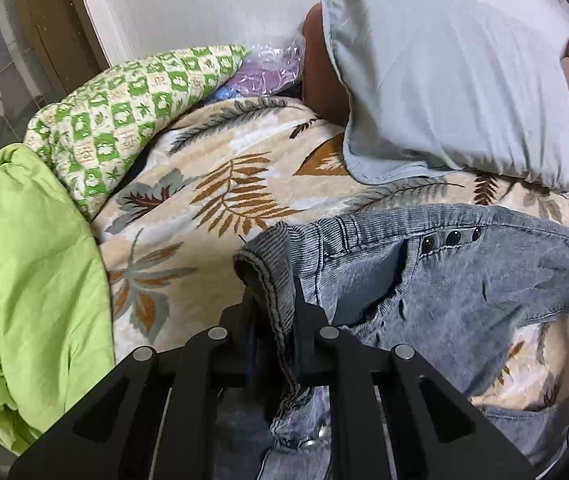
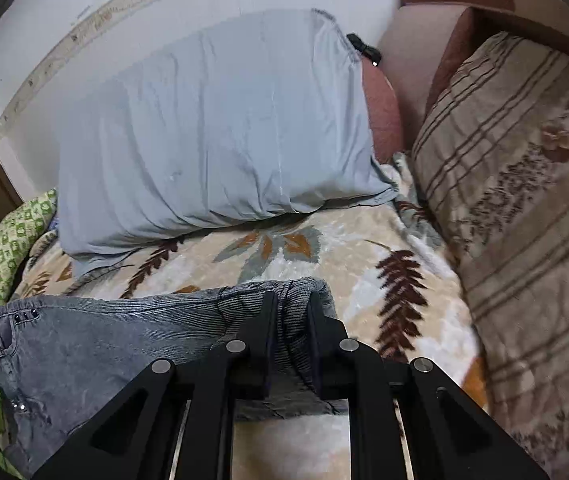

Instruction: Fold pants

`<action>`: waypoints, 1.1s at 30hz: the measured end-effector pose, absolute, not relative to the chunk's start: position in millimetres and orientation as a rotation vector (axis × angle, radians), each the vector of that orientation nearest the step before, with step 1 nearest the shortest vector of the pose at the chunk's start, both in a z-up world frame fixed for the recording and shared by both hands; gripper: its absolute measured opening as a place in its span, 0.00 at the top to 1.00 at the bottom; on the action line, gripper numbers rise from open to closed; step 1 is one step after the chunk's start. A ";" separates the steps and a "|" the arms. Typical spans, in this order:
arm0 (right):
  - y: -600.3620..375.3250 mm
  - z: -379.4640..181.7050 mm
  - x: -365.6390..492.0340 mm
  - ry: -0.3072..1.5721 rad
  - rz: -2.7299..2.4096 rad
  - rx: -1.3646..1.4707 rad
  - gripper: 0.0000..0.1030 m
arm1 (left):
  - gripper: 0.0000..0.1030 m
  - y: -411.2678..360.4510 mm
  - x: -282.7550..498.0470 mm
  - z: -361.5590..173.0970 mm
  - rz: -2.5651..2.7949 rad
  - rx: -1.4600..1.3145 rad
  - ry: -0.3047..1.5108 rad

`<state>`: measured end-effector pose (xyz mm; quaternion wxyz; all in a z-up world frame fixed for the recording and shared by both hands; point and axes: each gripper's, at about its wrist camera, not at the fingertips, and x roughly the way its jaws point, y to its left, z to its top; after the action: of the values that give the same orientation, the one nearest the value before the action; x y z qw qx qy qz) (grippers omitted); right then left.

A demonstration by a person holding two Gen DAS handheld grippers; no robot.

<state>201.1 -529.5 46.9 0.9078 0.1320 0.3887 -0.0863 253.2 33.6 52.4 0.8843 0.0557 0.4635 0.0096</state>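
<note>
Left wrist view: left gripper [image 1: 274, 300] clenched on jeans [image 1: 464, 280] waistband (blue-grey denim). Right gripper [image 2: 290, 312] likewise grasps waistband, above leaf-print blanket [image 2: 364, 240].

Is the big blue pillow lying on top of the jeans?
No, the pillow leans against the wall farther back, and a strip of leafy blanket shows between it and the jeans.

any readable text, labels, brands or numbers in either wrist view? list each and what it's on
No readable text in either view.
Green checked quilt: some squares carry character-like marks, too small and blurred to read.
Jeans: three dark studs under the waistband, no label or brand showing.
Pale blue pillow, leaf-print blanket, striped cushion: pattern only, no writing.
</note>
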 end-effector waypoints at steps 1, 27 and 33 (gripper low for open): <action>-528.5 50.7 193.0 0.795 -0.179 0.275 0.87 | 0.89 34.1 248.1 54.8 0.021 0.111 0.959; -513.0 55.0 -2.8 0.711 -0.171 0.453 0.87 | 0.89 72.5 102.5 70.8 -0.009 0.017 0.863; -503.8 53.0 -43.3 0.689 -0.161 0.482 0.87 | 0.89 85.3 78.5 59.6 -0.007 -0.021 0.873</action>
<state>-43.3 -503.8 53.0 0.9098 0.2337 0.3340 -0.0782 78.5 85.3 59.6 0.9061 -0.0101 0.4228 -0.0035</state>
